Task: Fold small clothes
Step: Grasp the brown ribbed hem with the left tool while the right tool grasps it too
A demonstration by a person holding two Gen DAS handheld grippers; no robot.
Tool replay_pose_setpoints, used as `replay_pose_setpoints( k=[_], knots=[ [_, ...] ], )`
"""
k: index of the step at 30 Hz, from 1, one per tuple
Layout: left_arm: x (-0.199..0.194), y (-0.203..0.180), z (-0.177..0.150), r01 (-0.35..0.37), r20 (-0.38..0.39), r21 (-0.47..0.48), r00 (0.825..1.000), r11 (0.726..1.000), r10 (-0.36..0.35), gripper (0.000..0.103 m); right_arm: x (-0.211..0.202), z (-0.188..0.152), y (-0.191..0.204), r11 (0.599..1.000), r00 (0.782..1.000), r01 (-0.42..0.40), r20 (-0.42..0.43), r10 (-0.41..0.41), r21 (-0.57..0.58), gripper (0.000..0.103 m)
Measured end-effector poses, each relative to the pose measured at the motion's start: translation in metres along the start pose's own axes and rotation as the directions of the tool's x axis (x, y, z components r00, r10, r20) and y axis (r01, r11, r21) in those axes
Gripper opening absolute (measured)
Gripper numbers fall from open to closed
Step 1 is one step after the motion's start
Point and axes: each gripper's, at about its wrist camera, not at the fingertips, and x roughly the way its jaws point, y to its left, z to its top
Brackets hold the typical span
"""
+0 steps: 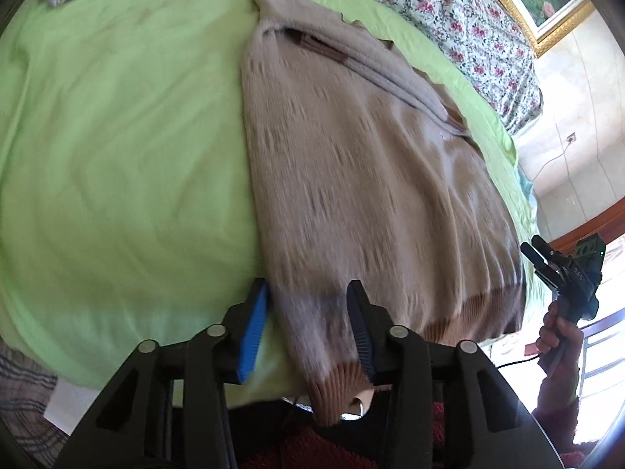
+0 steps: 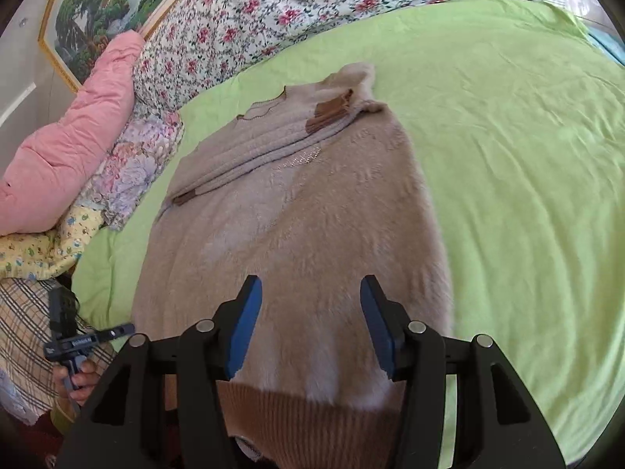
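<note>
Sweater (image 1: pixel 371 179) lies folded lengthwise on green sheet (image 1: pixel 117 156), ribbed hem over bed edge; wide free sheet beside it. Left hand-held gripper (image 1: pixel 308 312) and right hand-held gripper (image 2: pixel 310 305) both released, straddling fabric. No legible writing.

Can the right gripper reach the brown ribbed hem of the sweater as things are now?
Probably yes. The right gripper is open, its fingers either side of the sweater, and the brown ribbed hem lies just below them with nothing in the way.

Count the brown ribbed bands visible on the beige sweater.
2: the hem band at the near edge and a sleeve cuff folded across the sweater near the collar. The other cuff may be hidden.
</note>
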Motion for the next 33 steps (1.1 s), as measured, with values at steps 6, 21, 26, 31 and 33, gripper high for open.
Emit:
replay_pose_setpoints(
  k=[6, 21, 26, 31, 33],
  knots=[
    [0.002, 0.001, -0.019, 0.035, -0.003, -0.008, 0.999, 0.999, -0.035, 0.046, -0.026, -0.016, -0.017, 1.000, 1.000, 0.003, 0.025, -0.004, 0.028, 0.057],
    [0.018, -0.008, -0.028, 0.160, -0.039, 0.005, 0.986, 0.987, -0.159, 0.046, -0.025, -0.048, -0.041, 0.994, 0.993, -0.093, -0.072, 0.097, 0.055, 0.057],
    [0.019, -0.012, -0.032, 0.163, -0.043, 0.020, 0.986, 0.986, -0.162, 0.046, -0.012, -0.048, -0.043, 0.982, 0.981, -0.173, -0.071, 0.179, 0.081, 0.057],
    [0.023, -0.009, -0.033, 0.180, -0.050, 0.001, 0.982, 0.984, -0.180, 0.046, -0.013, -0.045, -0.058, 0.974, 0.975, -0.197, -0.080, 0.206, 0.108, 0.046],
    [0.023, -0.010, -0.032, 0.178, -0.054, 0.007, 0.983, 0.984, -0.178, 0.047, -0.009, -0.045, -0.055, 0.977, 0.976, -0.185, -0.094, 0.196, 0.108, 0.035]
  ],
)
